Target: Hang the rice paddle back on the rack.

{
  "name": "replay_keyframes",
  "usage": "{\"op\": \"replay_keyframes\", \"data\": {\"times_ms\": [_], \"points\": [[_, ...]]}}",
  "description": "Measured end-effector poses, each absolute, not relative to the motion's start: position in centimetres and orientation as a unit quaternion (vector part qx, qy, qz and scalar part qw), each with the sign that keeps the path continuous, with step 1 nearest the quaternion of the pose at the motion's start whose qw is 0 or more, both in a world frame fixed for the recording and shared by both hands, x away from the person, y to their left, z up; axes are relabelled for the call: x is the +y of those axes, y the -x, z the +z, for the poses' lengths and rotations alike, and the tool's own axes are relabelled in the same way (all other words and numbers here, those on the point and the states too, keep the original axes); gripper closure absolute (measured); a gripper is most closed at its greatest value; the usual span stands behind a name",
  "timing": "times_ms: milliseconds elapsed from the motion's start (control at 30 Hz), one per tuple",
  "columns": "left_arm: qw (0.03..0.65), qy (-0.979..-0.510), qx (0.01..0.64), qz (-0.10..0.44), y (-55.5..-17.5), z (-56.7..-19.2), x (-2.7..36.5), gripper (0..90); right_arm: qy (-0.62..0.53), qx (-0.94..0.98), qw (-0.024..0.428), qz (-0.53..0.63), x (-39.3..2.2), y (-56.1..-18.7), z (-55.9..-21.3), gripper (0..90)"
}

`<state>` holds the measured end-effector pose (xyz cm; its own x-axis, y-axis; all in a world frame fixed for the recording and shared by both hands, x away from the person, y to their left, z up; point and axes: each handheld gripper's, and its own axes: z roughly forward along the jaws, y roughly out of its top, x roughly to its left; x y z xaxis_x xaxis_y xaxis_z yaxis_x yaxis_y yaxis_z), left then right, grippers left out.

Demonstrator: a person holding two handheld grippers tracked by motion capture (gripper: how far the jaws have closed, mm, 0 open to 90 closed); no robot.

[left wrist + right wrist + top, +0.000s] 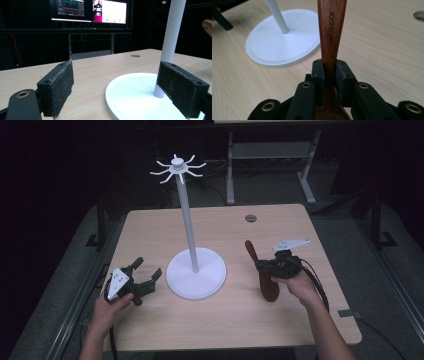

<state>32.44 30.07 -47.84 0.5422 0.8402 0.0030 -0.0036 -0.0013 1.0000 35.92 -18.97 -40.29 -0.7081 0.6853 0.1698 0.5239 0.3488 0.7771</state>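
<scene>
While the right gripper [264, 266] sits clamped on the wooden spoon [261, 272], the left gripper [148, 271] stands with jaws wide apart, nothing between them. In the right gripper view both pads press the spoon's [332, 32] handle from either side, low on the handle near where it widens toward the bowl; the printed lettering on the handle runs away from the jaws. From the high view the spoon is tilted, handle end pointing up and toward the far edge, dark bowl end low, near the bench [280, 320] surface; can't tell if the bowl touches the wood. It's on the right half of the bench, to the right of the white stand [189, 225], apart from its round base [196, 275]. The left gripper is just left of that base, jaws aimed toward it; in the left gripper view the base [135, 95] and the pole [171, 37] show between and beyond the open jaws. The stand's pole is upright, with hooks [177, 169] radiating at the top. A round grommet hole [250, 218] sits near the far edge of the bench.
</scene>
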Motion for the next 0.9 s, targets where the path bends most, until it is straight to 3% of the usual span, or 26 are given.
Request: {"op": "replay_keyframes", "data": {"times_ms": [467, 900], "points": [[0.621, -0.621, 0.337, 0.339, -32.4, -47.8, 30.1, 13.4, -0.347, 0.775, 0.108, 0.518, -20.3, -35.2, -39.9, 78.3], [0.623, -0.618, 0.338, 0.339, -32.4, -47.8, 30.0, 13.4, -0.312, 0.769, 0.111, 0.548, -19.0, -35.4, -36.6, 78.2]]}}
